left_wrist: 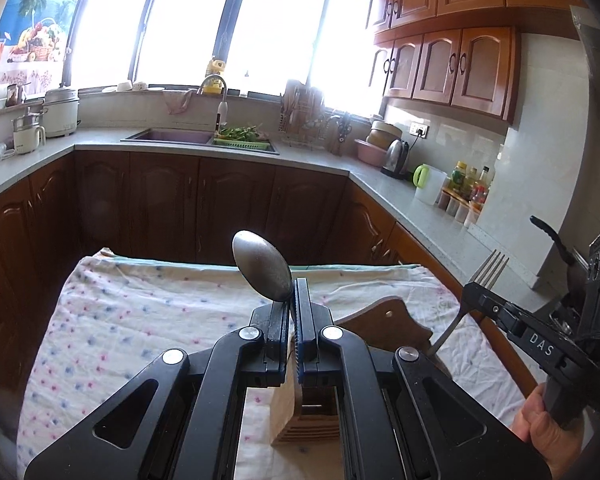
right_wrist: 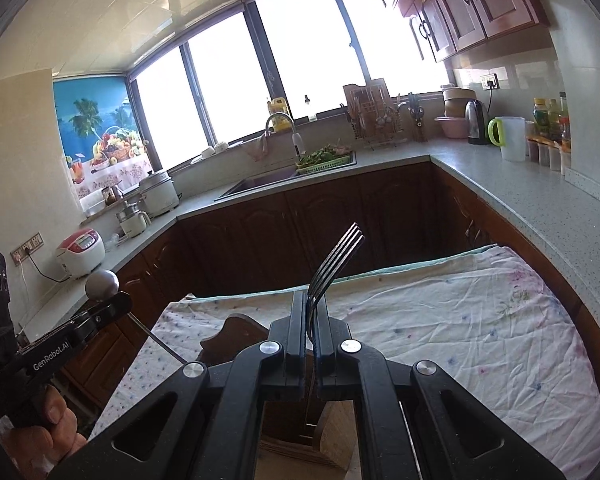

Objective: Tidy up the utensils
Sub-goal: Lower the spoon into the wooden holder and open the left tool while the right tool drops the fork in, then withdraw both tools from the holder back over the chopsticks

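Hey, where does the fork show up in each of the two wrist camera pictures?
Left wrist view: the fork is at the right edge, tines up, clamped in the right tool.
Right wrist view: the fork stands at centre, rising from between that tool's fingers.
Shared landmark: the sink faucet under the windows.

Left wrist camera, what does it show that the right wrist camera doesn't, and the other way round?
Only the left wrist view shows the right gripper from the side, clamped on the fork, and the spoon bowl close up between its own fingers.

Only the right wrist view shows the left gripper from the side, the red and white rice cooker, and the fork's tines nearly edge-on.

Both show the wooden utensil holder under the grippers, the flowered cloth, the sink, the kettle and the windows.
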A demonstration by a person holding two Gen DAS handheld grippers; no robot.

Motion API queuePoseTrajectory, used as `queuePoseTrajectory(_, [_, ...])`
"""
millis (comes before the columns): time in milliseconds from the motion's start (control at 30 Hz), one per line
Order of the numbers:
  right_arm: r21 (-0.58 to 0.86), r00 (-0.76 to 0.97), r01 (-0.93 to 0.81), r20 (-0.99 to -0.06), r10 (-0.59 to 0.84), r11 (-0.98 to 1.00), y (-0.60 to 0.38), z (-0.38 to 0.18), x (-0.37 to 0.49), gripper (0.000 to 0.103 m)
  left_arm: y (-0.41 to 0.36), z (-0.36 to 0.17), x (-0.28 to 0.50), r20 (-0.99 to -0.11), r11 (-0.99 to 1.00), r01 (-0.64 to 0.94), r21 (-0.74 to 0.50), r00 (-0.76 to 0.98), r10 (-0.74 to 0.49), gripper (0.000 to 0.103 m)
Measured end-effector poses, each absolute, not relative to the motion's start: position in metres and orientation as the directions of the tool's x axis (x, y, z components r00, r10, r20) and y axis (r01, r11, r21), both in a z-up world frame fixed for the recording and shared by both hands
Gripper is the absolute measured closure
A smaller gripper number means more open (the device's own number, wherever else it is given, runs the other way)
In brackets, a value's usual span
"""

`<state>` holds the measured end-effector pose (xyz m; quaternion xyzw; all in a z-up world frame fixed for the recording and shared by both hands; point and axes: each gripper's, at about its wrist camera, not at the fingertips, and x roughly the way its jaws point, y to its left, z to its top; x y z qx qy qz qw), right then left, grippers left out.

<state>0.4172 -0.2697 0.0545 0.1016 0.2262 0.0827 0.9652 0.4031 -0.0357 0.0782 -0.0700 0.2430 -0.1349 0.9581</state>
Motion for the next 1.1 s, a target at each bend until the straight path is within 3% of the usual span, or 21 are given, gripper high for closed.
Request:
queuePoseTrajectory(433, [0.247,0.853,-0.126,-0.467,0.232,0.961,-0.270,0.018,0.422,0.100,-0.061,0.032,0.416,-0.527,0.948,0.255,-0.190,0.788,-0.318,0.100])
queuePoseTrajectory(800, [0.278,0.844,-0.128,-0.473,0.251,0.952,-0.275,0.020,0.425,0.095,-0.063,0.035,0.416,-0.536,0.953,0.245,-0.179,0.788,-0.303,0.099])
queuePoseTrajectory(867, [0.282,0.844,-0.125,-0.474,0.251,0.951,-0.276,0.020,0.425,0.094,-0.062,0.037,0.416,-0.537,0.954,0.239,-0.181,0.789,-0.299,0.095])
queuePoseTrajectory(933, [0.286,0.849,-0.113,-0.469,0.242,0.951,-0.279,0.022,0.423,0.090,-0.060,0.039,0.414,-0.532,0.956,0.228,-0.185,0.794,-0.293,0.070])
queuePoseTrajectory(967, [0.293,0.853,-0.111,-0.463,0.242,0.950,-0.281,0.024,0.422,0.087,-0.058,0.041,0.413,-0.525,0.958,0.221,-0.186,0.802,-0.286,0.064])
queuePoseTrajectory(1033, [0.307,0.860,-0.100,-0.451,0.238,0.946,-0.286,0.028,0.419,0.081,-0.054,0.044,0.409,-0.513,0.958,0.218,-0.187,0.810,-0.285,0.059])
queuePoseTrajectory(1100, [0.320,0.867,-0.094,-0.438,0.236,0.943,-0.291,0.032,0.415,0.065,-0.052,0.046,0.406,-0.518,0.958,0.215,-0.192,0.806,-0.285,0.052])
